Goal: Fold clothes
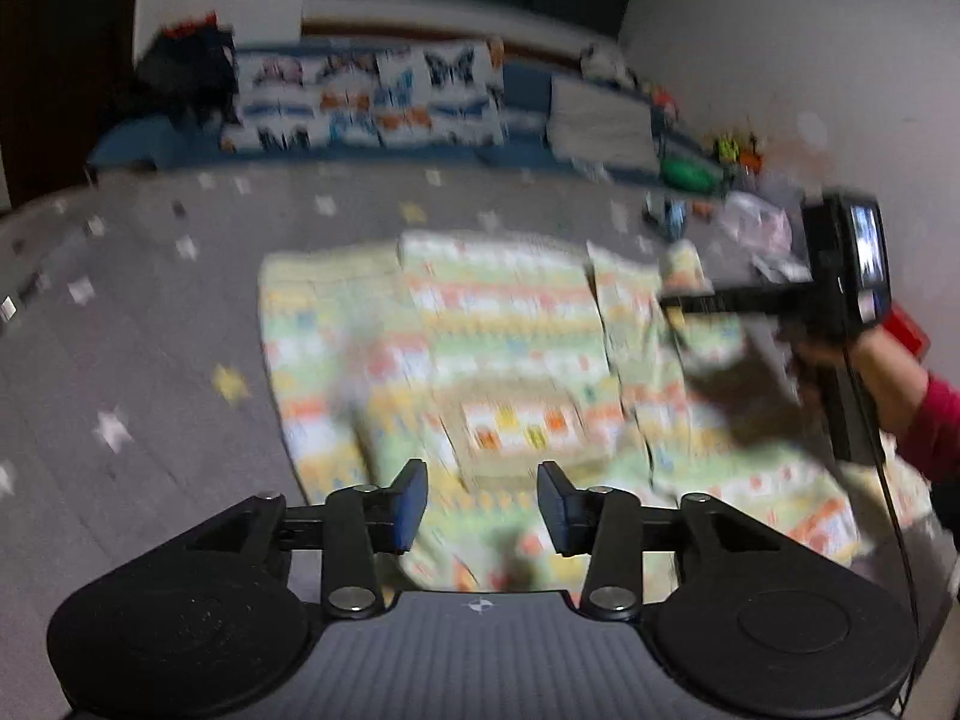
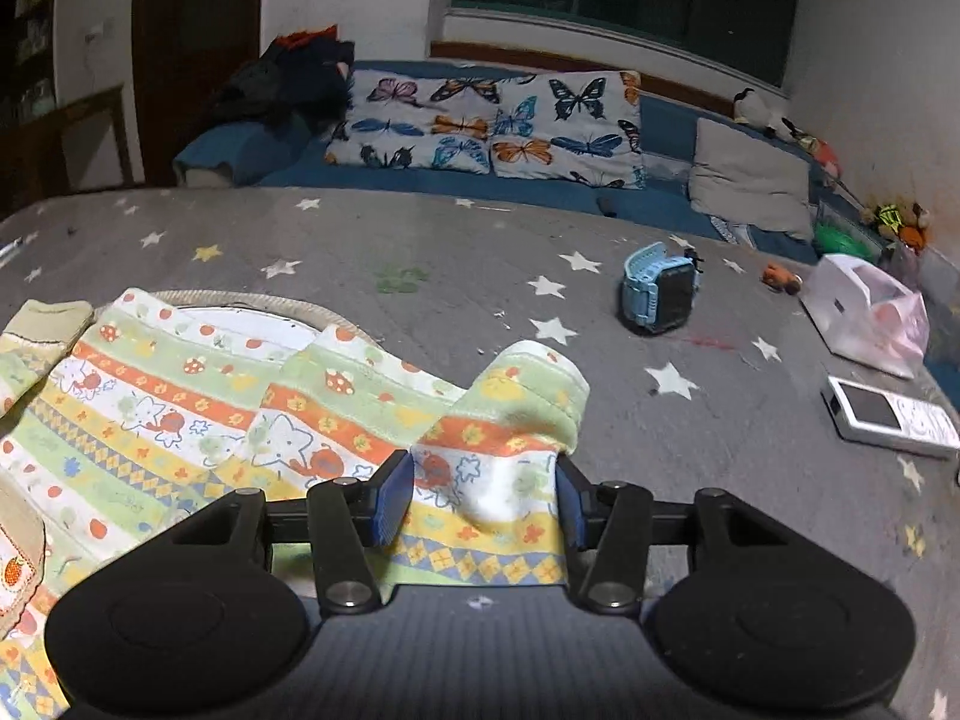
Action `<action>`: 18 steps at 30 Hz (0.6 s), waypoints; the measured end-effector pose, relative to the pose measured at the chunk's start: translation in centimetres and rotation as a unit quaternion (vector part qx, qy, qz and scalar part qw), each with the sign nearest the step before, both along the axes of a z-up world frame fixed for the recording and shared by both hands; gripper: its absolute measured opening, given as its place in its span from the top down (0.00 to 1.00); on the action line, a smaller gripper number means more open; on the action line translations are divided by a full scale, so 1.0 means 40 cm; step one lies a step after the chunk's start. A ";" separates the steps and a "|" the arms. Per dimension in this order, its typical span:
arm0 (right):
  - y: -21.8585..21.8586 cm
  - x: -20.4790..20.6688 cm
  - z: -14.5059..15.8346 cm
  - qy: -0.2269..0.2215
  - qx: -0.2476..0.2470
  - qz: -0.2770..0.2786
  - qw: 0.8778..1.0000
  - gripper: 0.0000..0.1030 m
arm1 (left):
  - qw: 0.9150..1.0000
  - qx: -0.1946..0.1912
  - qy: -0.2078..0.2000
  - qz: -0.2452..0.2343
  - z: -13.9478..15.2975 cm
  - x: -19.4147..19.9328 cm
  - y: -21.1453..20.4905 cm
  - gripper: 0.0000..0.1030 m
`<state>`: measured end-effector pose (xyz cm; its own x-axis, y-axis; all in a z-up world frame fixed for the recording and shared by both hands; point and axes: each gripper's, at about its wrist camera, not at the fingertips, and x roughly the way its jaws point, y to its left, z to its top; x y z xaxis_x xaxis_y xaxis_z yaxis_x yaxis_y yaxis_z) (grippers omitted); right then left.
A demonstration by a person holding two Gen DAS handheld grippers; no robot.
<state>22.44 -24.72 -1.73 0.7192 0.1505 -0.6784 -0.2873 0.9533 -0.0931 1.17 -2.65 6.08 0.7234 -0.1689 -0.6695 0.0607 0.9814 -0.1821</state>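
Observation:
A child's garment (image 1: 480,330) with green, orange and yellow striped prints lies spread on a grey star-patterned bed cover (image 1: 150,330). My left gripper (image 1: 483,504) hovers over the garment's near part, open, with nothing between its blue pads; this view is blurred. In the right wrist view the garment (image 2: 150,408) fills the lower left. Its sleeve cuff (image 2: 528,396) stands up bunched between the pads of my right gripper (image 2: 483,504), which is shut on it. The left wrist view shows the right gripper (image 1: 672,303) at the garment's right side, held by a hand in a red sleeve (image 1: 936,420).
A blue child's watch (image 2: 657,294), a white plastic bag (image 2: 864,318) and a flat white device (image 2: 888,414) lie on the bed cover (image 2: 420,240) to the right. Butterfly pillows (image 2: 492,120), a grey pillow (image 2: 744,180) and small toys (image 2: 900,219) line the far side.

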 end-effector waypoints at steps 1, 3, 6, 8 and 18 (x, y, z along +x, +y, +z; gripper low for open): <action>-0.004 -0.007 0.006 0.000 0.005 0.001 1.000 0.52 | 1.000 0.005 -0.010 0.007 0.013 0.008 0.011 0.56; -0.014 -0.025 0.018 -0.001 0.017 0.003 1.000 0.52 | 0.999 0.023 -0.020 0.036 0.026 0.033 0.033 0.51; -0.028 -0.070 0.041 0.001 0.029 0.013 0.999 0.51 | 0.993 0.053 -0.026 0.098 0.018 0.107 0.081 0.48; -0.037 -0.104 0.056 0.002 0.035 0.022 0.999 0.51 | 0.990 0.065 -0.018 0.127 -0.003 0.162 0.109 0.48; -0.066 -0.332 0.107 -0.017 0.031 0.071 0.997 0.45 | 0.986 0.083 0.009 0.147 -0.109 0.303 0.153 0.68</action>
<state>9.14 -27.35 2.56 0.7104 0.2939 -0.6396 -0.4179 0.9072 -0.0473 13.29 3.46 1.72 0.7117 0.1600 -0.6840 -0.2332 0.9723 -0.0153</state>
